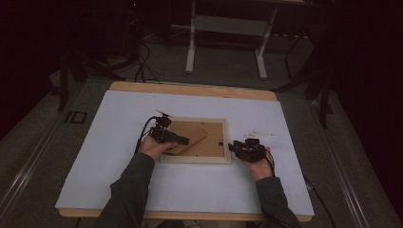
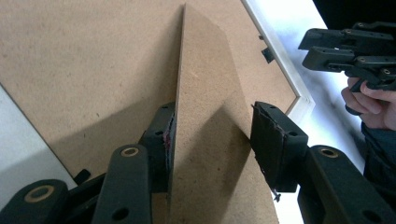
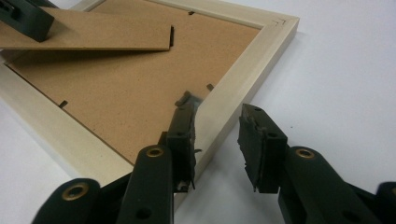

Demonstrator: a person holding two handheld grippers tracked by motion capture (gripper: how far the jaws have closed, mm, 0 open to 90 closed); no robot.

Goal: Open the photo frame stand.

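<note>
left gripper [image 2: 212, 140] jaws: around the raised stand flap [image 2: 210, 116], one pad touching it, the other a bit off (so not clamped) | right gripper [image 3: 217, 140] jaws: apart, straddling the frame's pale rim, not squeezing | picture frame [image 1: 196, 159]: face down, mid worktop [image 1: 119, 104], between both hands
</note>
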